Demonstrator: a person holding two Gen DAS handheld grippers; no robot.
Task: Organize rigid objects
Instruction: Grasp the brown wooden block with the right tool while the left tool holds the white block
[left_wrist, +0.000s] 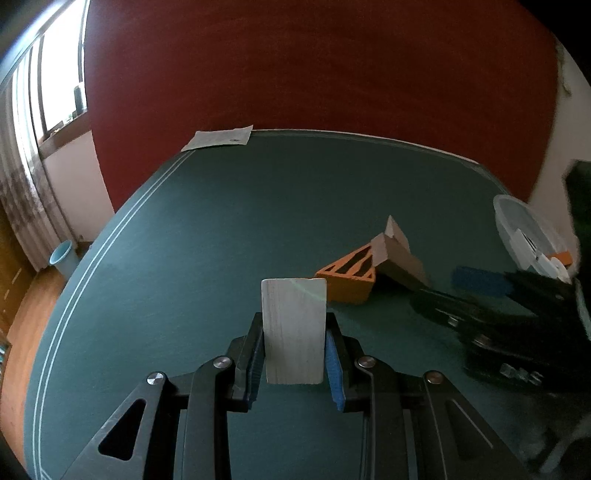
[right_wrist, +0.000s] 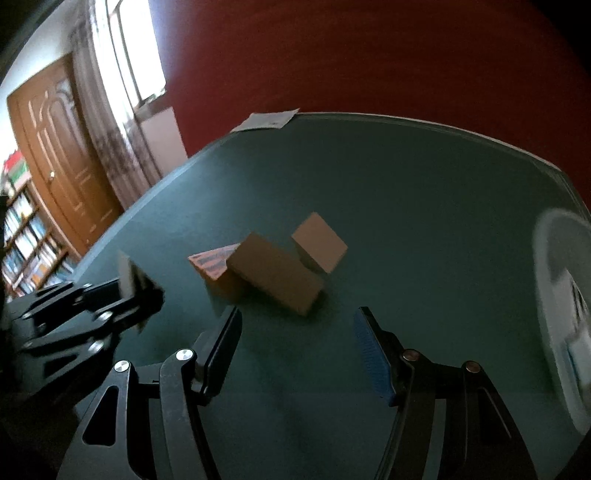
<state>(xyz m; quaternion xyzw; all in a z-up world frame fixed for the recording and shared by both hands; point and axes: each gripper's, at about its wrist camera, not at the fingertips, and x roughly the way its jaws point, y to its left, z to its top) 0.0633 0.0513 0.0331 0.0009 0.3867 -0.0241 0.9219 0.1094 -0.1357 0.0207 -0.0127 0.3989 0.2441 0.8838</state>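
My left gripper (left_wrist: 294, 325) is shut on a pale wooden block (left_wrist: 294, 330) and holds it upright above the green table (left_wrist: 221, 229). Ahead to the right lie an orange triangular block (left_wrist: 349, 275) and two brown wooden blocks (left_wrist: 397, 254), leaning together. My right gripper (right_wrist: 297, 325) is open and empty, just short of the long brown block (right_wrist: 275, 275); a smaller brown block (right_wrist: 319, 242) and the orange triangle (right_wrist: 212, 260) lie beside it. The left gripper with its block (right_wrist: 127, 275) shows at the left of the right wrist view.
A white bowl (left_wrist: 513, 218) with white and orange pieces stands at the table's right; it also shows in the right wrist view (right_wrist: 554, 277). A blue block (left_wrist: 480, 280) lies near it. A paper sheet (left_wrist: 221, 138) lies at the far edge. The right gripper's black body (left_wrist: 498, 325) crosses the right side.
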